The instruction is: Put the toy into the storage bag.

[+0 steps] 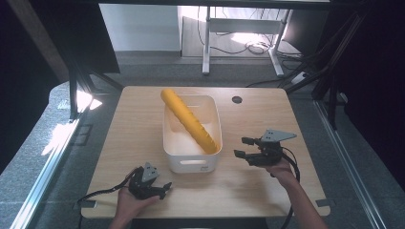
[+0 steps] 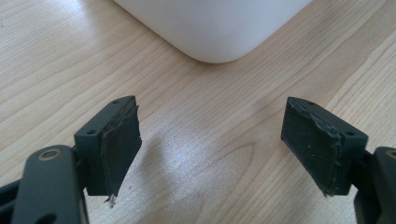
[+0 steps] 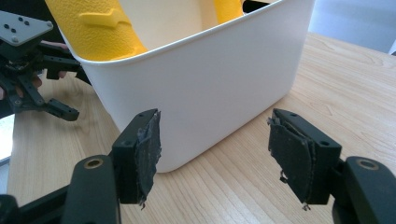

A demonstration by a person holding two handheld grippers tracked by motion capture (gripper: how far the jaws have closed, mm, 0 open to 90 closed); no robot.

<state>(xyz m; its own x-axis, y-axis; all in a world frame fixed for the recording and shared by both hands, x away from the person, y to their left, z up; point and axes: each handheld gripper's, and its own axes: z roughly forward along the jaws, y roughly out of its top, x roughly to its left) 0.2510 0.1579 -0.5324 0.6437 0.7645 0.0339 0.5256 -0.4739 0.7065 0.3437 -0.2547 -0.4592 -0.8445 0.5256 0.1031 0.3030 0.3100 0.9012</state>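
Note:
A white plastic bin stands in the middle of the wooden table. A long yellow foam roller lies slanted in it, its far end sticking out over the back rim. My left gripper rests low near the bin's front left corner, open with nothing between its pads. To the right of the bin my right gripper points at the bin's side wall, open and empty. The yellow roller shows over that rim, and the left gripper is seen beyond it.
A dark round hole sits in the table's back right part. Bare wood lies in front of the bin and to its right. Desk legs and cables stand on the floor behind the table.

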